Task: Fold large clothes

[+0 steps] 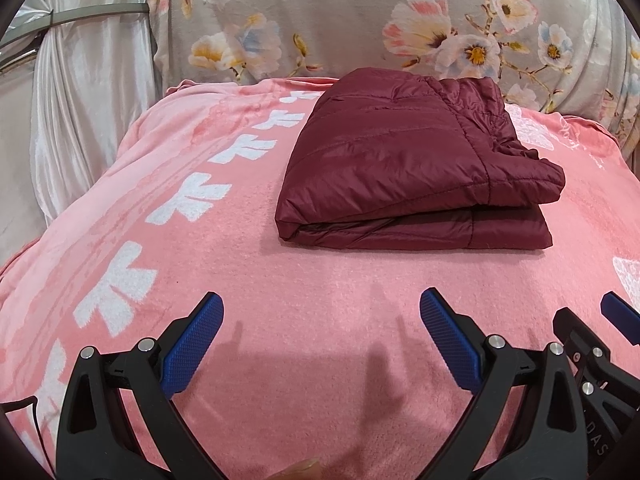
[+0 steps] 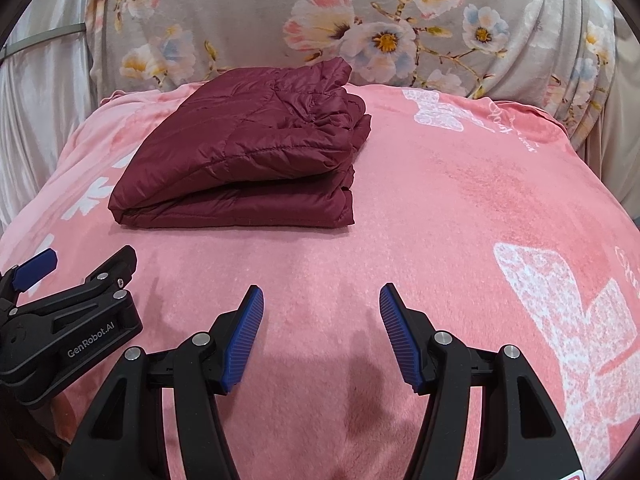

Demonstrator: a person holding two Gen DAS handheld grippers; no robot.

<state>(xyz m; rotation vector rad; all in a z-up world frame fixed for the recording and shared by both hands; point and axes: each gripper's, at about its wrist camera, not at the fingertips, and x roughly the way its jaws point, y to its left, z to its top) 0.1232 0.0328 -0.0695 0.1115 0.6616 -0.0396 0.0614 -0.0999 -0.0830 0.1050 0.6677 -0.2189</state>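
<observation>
Nearest to me, both grippers hang over the front edge of the pink blanket [image 2: 440, 208], side by side and close to one another. The left gripper [image 1: 322, 340] has its blue pads spread wide with only bare blanket between them. The right gripper [image 2: 322, 336] is parted too, a little less by the look of it, and grips nothing either.

Further in, toward the back edge and well apart from both tools, the maroon puffer jacket [image 1: 404, 160] lies folded into a thick stack, its folded edge facing forward and the bunched collar at the far right corner of the bundle. Behind it rises a flowered grey cover [image 1: 360, 20], with pale satin drapes [image 1: 88, 92] off to the left.

The fold looks finished to my eye, so the danger now is undoing it. That slick, springy padding wants to puff open; the top layer already sits lifted above the lower one. A nudge or a one-sided grab could slide the layers apart, and dragging the blanket would shift the whole bundle.
</observation>
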